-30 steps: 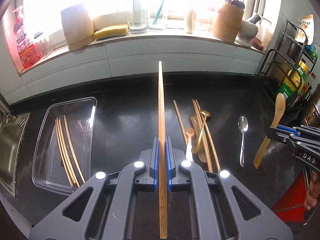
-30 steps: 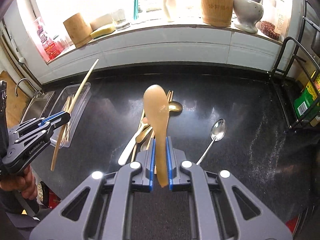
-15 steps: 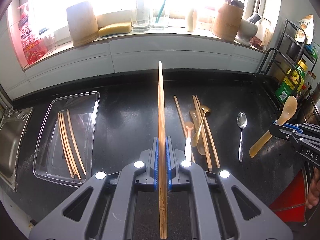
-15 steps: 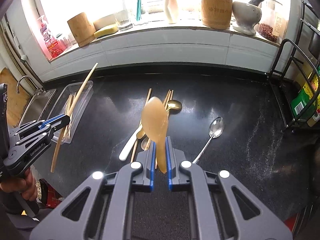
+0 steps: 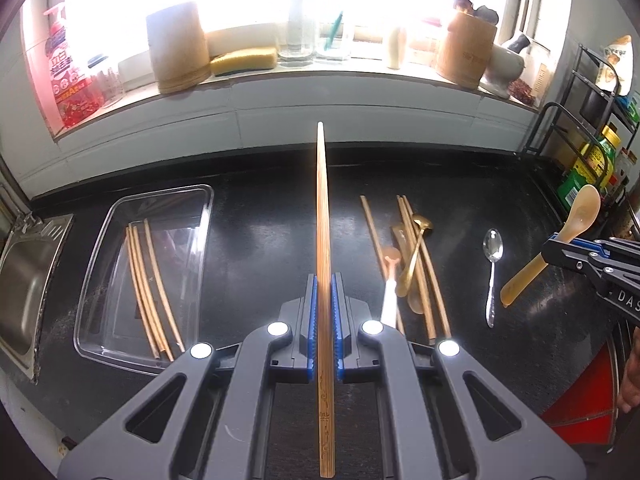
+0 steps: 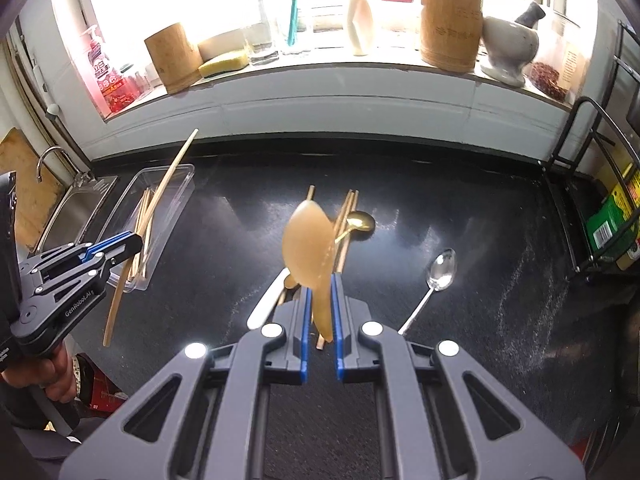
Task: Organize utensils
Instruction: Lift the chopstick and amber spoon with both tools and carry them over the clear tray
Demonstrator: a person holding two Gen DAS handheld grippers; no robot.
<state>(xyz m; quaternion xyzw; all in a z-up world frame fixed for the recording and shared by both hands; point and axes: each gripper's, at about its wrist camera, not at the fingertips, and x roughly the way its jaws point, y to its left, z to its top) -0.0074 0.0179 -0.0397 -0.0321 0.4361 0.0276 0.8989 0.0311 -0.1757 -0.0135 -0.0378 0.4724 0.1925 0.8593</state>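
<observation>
My left gripper (image 5: pixel 323 280) is shut on a long bamboo chopstick (image 5: pixel 322 208) that points away from me above the black counter. It also shows in the right wrist view (image 6: pixel 136 246). My right gripper (image 6: pixel 320 280) is shut on the handle of a tan horn spoon (image 6: pixel 308 244), bowl up and tilted left; it shows in the left wrist view (image 5: pixel 576 224). A clear plastic tray (image 5: pixel 202 216) at the left holds three chopsticks (image 5: pixel 148 288). A pile of chopsticks and spoons (image 5: pixel 412 256) lies mid-counter, with a steel spoon (image 5: pixel 492 264) to its right.
A steel sink (image 5: pixel 24 280) lies left of the tray. The white windowsill holds bamboo holders (image 5: pixel 176 48), a sponge (image 5: pixel 244 60), bottles and a mortar (image 6: pixel 508 52). A black wire rack (image 5: pixel 592 120) with jars stands at the right counter end.
Both grippers have drawn back and up from the counter. The horn spoon has tilted further to the left in my right gripper. The chopstick stays held straight.
</observation>
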